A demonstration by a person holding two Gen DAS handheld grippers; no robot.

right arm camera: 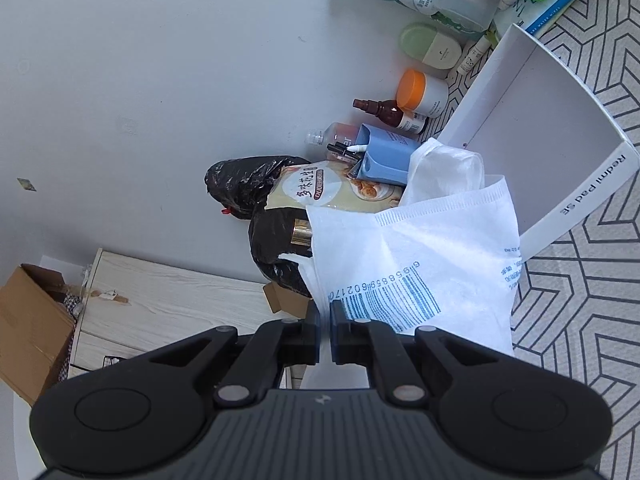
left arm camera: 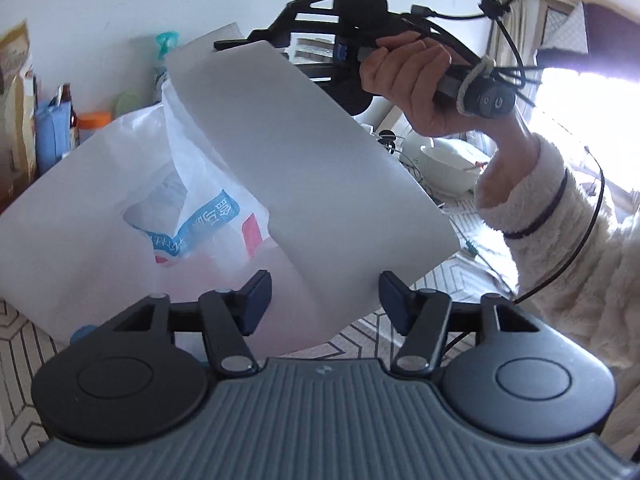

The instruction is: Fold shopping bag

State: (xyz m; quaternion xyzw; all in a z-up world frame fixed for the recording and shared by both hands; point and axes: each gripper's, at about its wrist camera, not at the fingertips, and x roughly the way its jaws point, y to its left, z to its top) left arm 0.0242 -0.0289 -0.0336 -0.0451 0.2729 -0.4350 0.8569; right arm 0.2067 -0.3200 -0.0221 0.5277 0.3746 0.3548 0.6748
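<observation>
Closest in, your left gripper [left arm camera: 324,300] stands with its jaws apart. The lower edge of the bag [left arm camera: 304,184] hangs in the gap between the pads, touching neither that I can see. Nothing is pinched on this side.

Your right gripper [right arm camera: 325,334] is clamped shut on the bag [right arm camera: 416,264], with a thin edge of white non-woven fabric caught between the fingertips, just beside the printed barcode [right arm camera: 384,300]. The rest of the bag spreads forward and to the right of those fingers. Seen from the left wrist, your right hand [left arm camera: 412,88] holds that gripper high, beyond the left fingers, so the bag hangs from it as a bent sheet, blue and red print showing through on the left.

Past the bag, beyond the right fingers: a white box [right arm camera: 536,152], a blue holder [right arm camera: 384,156], an orange-capped jar [right arm camera: 424,94], a snack pouch [right arm camera: 332,188], black plastic sacks [right arm camera: 256,184]. All sit on the patterned cloth [right arm camera: 580,300], clear of the bag.

Step, as I read it: the bag is lifted and half turned over, mid-fold, one corner held, the opposite edge not yet taken.

Next move calls for closing the left pads on the hanging edge squarely, with no bunching, then bringing the two held edges together. Non-woven fabric is limp, so a shallow pinch may slip.
</observation>
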